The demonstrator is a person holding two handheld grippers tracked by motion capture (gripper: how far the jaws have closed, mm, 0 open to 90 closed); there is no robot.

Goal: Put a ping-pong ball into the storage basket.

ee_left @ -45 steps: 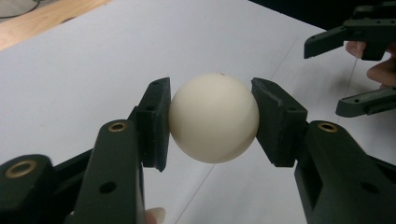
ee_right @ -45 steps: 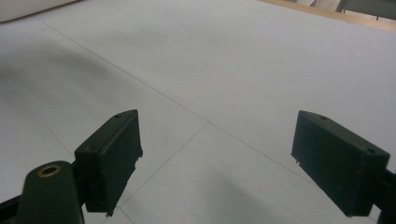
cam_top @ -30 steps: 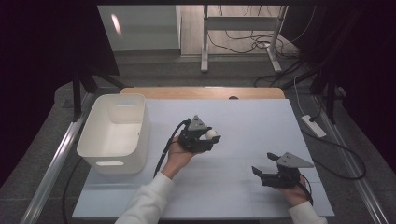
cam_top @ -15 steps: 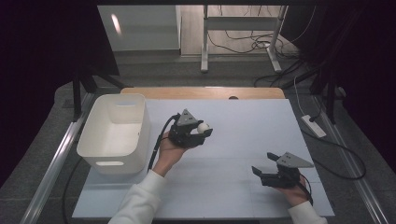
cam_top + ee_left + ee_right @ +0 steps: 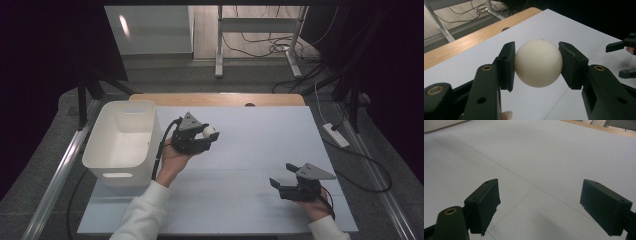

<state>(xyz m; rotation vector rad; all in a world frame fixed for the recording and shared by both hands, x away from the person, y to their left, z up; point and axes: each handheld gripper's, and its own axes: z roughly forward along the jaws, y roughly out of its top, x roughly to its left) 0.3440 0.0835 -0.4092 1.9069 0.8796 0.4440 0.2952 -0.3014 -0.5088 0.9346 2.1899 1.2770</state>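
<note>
A cream-white ball (image 5: pixel 538 63) sits clamped between the two black jaws of my left gripper (image 5: pixel 537 65), both pads pressed on its sides. In the high view that left gripper (image 5: pixel 205 136) is held above the white table, just right of the white bin (image 5: pixel 123 140), with the ball (image 5: pixel 208 132) at its tip. My right gripper (image 5: pixel 281 183) rests low near the table's front right, its jaws wide apart. In the right gripper view the right gripper (image 5: pixel 540 206) has bare table surface between its jaws. The right gripper's jaws (image 5: pixel 624 60) also appear far off in the left gripper view.
The white table top (image 5: pixel 260 135) has a wooden strip (image 5: pixel 215 99) along its far edge. A power strip (image 5: pixel 336 135) lies off the table's right side. Metal rails run along both sides, and cables lie on the floor beyond.
My left gripper, with the ball in it, has moved left toward the bin and risen a little. The right gripper has stayed where it was.
</note>
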